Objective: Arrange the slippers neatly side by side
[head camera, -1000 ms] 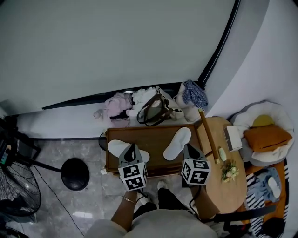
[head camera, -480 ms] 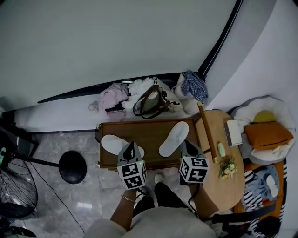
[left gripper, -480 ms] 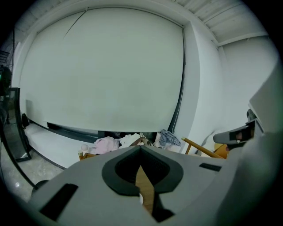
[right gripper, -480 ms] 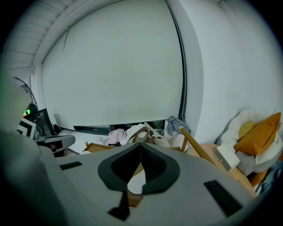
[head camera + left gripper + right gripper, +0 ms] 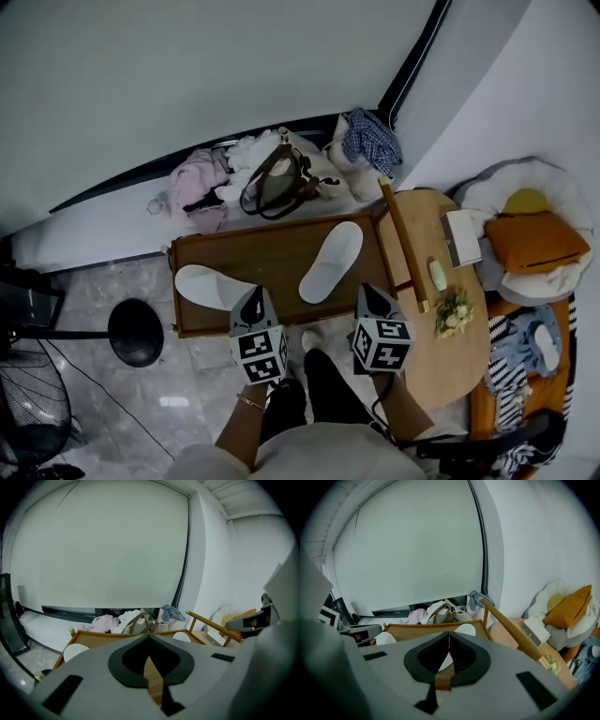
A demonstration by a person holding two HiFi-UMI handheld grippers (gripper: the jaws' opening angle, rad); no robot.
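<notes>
- Clenched, empty fingers (image 5: 89, 672) on left gripper (image 5: 251, 295) and right gripper (image 5: 367, 291).
- Poised at wooden counter's (image 5: 272, 251) near edge.
- Left slipper (image 5: 208, 284) and right slipper (image 5: 331, 262) well apart.

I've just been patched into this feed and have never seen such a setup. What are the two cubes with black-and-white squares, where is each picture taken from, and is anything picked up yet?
There is no robot here. A person holds a gripper in each hand, and the marker cubes are part of those grippers. The top-down picture comes from a camera on the person's head. In it the left gripper shows at the left and the right gripper at the right. The other two pictures come from cameras riding on each gripper, looking along its jaws. On the low brown wooden table lie two white slippers, apart and at different angles. The left slipper lies at the table's left end and the right slipper right of the middle. Both grippers have their jaws together and hold nothing.
</notes>
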